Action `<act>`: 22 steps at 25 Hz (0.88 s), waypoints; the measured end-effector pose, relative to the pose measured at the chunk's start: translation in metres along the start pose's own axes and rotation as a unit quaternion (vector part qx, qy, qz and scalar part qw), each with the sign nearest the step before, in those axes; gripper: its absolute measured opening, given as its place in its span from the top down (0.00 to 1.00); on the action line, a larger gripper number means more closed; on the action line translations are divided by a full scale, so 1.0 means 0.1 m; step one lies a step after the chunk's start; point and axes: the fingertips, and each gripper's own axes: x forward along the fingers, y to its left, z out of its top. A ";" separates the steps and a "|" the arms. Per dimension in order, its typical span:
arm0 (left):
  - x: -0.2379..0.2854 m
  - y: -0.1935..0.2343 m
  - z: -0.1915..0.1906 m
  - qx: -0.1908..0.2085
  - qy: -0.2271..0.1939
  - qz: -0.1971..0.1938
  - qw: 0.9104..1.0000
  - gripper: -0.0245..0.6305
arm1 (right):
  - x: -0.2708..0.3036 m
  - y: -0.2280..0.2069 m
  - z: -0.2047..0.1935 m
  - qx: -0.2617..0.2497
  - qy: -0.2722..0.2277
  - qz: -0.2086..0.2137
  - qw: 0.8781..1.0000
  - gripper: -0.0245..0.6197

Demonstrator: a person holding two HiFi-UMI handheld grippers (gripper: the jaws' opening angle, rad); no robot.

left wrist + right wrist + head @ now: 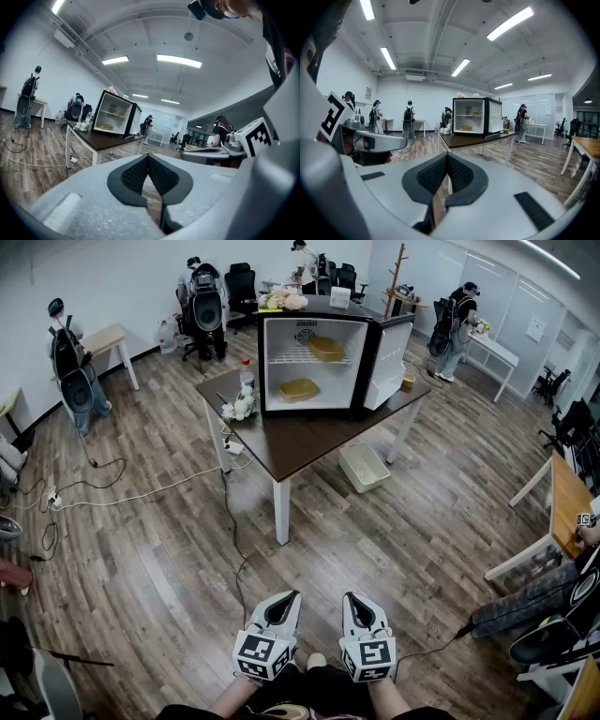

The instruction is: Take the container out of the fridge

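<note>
Open fridge on table — bin beneath.

Both yellowish tubs in the fridge, the upper shelf container and the lower shelf container, are way too small in the head view to tell lid from body. In both gripper views they're just tan smudges. The open fridge door covers the counter corner right of the fridge, and a small tan pot peeks out half hidden behind it. The pale bundle on top of the fridge is too tiny to make out. Well in front of the fridge, the bottom edge chops off both forearms, and the marker cubes on the left gripper and right gripper hide the hands holding them. Far right of the fridge, the frame edge cuts off a person's leg
</note>
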 end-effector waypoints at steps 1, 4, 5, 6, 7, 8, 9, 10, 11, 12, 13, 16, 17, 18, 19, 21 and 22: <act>-0.02 0.00 0.01 0.000 -0.002 0.002 1.000 0.95 | -0.02 0.01 0.02 -0.008 -0.002 0.000 1.000 0.95; -0.06 0.00 0.03 0.002 -0.007 0.007 1.000 0.95 | -0.05 0.03 0.05 -0.023 -0.004 0.000 1.000 0.95; -0.07 0.01 0.04 0.003 -0.009 0.009 1.000 0.95 | -0.04 0.02 0.05 -0.020 -0.004 -0.001 1.000 0.95; -0.08 0.01 0.05 0.004 -0.010 0.009 1.000 0.95 | -0.04 0.02 0.05 -0.015 -0.004 -0.003 1.000 0.95; -0.09 0.02 0.05 0.005 -0.010 0.008 1.000 0.95 | -0.04 0.03 0.04 -0.010 -0.004 -0.005 1.000 0.95; -0.09 0.03 0.05 0.006 -0.011 0.008 1.000 0.95 | -0.05 0.03 0.05 -0.007 -0.005 -0.006 1.000 0.95; -0.09 0.04 0.05 0.006 -0.012 0.007 1.000 0.95 | -0.05 0.04 0.05 -0.003 -0.008 -0.006 1.000 0.95; -0.09 0.04 0.05 0.005 -0.013 0.007 1.000 0.95 | -0.05 0.04 0.05 0.003 -0.011 -0.005 1.000 0.95; -0.08 0.05 0.04 0.003 -0.015 0.008 1.000 0.95 | -0.05 0.04 0.05 0.013 -0.014 -0.004 1.000 0.95; -0.08 0.06 0.04 0.002 -0.017 0.009 1.000 0.95 | -0.05 0.03 0.03 0.023 -0.016 -0.004 1.000 0.95; -0.08 0.07 0.04 0.000 -0.019 0.009 1.000 0.95 | -0.05 0.01 0.02 0.032 -0.016 -0.004 0.999 0.95; -0.06 0.10 0.03 -0.009 -0.020 0.010 1.000 0.95 | -0.04 -0.03 -0.03 0.038 -0.009 -0.002 0.999 0.95; -0.05 0.11 0.02 -0.011 -0.019 0.011 1.000 0.95 | -0.03 -0.04 -0.05 0.037 -0.007 -0.001 0.999 0.95; -0.04 0.13 0.01 -0.012 -0.017 0.012 1.000 0.95 | -0.02 -0.06 -0.07 0.038 -0.005 -0.002 0.999 0.95; -0.02 0.15 0.00 -0.012 -0.016 0.014 1.000 0.95 | 0.00 -0.08 -0.09 0.040 -0.004 -0.004 0.999 0.95; 0.04 0.19 -0.02 -0.012 -0.014 0.018 1.000 0.95 | 0.06 -0.14 -0.12 0.046 -0.004 -0.008 0.999 0.95; 0.08 0.20 -0.03 -0.013 -0.014 0.019 1.000 0.95 | 0.10 -0.18 -0.14 0.050 -0.003 -0.008 0.999 0.95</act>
